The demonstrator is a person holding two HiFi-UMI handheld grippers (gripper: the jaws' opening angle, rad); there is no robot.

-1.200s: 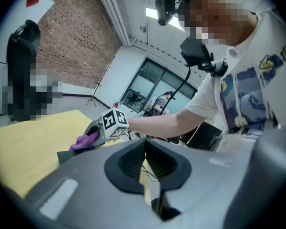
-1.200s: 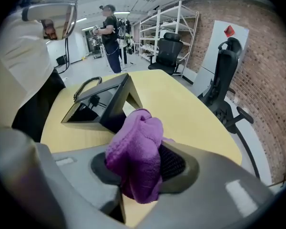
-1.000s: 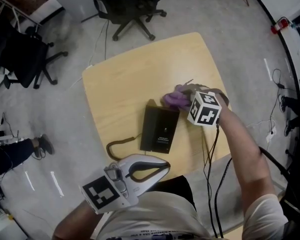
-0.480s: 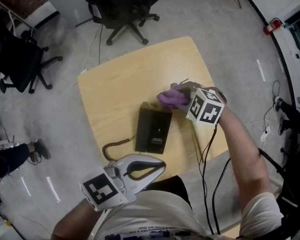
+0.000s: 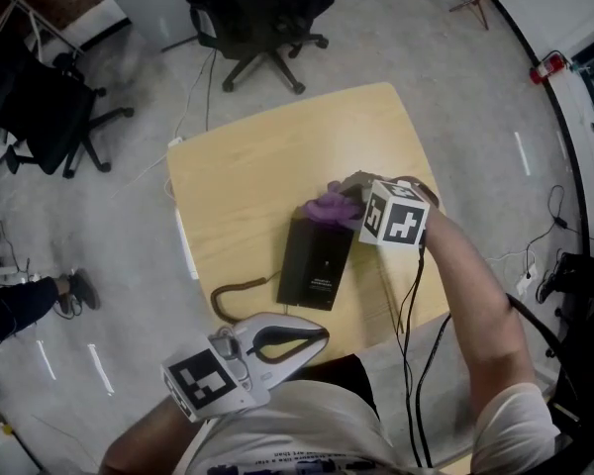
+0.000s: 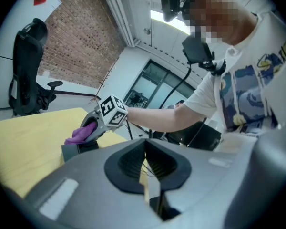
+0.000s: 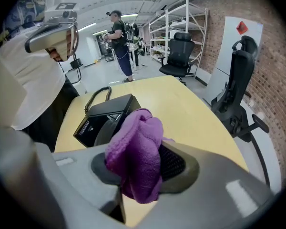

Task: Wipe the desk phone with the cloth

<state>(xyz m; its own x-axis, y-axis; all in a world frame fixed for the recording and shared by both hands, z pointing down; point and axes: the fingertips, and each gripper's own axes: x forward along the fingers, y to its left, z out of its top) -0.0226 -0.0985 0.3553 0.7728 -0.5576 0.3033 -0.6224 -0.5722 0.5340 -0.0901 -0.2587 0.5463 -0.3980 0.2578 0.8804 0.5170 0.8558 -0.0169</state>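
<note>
Looking down on grey floor (image 5: 445, 77). Seeing pale wood tabletop (image 5: 247, 156) w/ rounded corners at centre, two black office chairs (image 5: 262, 13) standing beyond its far side and off to the left. Spotting another person (image 7: 119, 42) standing far back near shelving (image 7: 174, 27) in right gripper view.

Finding black phone (image 5: 317, 265) lying flat on tabletop, twd near edge, long axis running away from the body and slightly slanted.

Reaching in from the right w/ R hand-held gripper (image 5: 346, 201), marker cube (image 5: 394, 218) on top, tips angled steeply down over phone's far end. Clamping its jaws on purple cloth (image 5: 327, 209), bunched wad bulging out btwn the pads and hanging below them. Holding cloth right at phone's far edge; not making out whether cloth is touching phone or sitting just above it.

Holding L hand-held gripper (image 5: 317, 334) low, off tabletop's near edge, close to the body, nose pointing twd phone but well apart from it. Pressing its jaws together, nothing btwn them.

Noting dark coiled cord (image 5: 240, 290) curling out from phone's left side along tabletop twd near-left corner.
</note>
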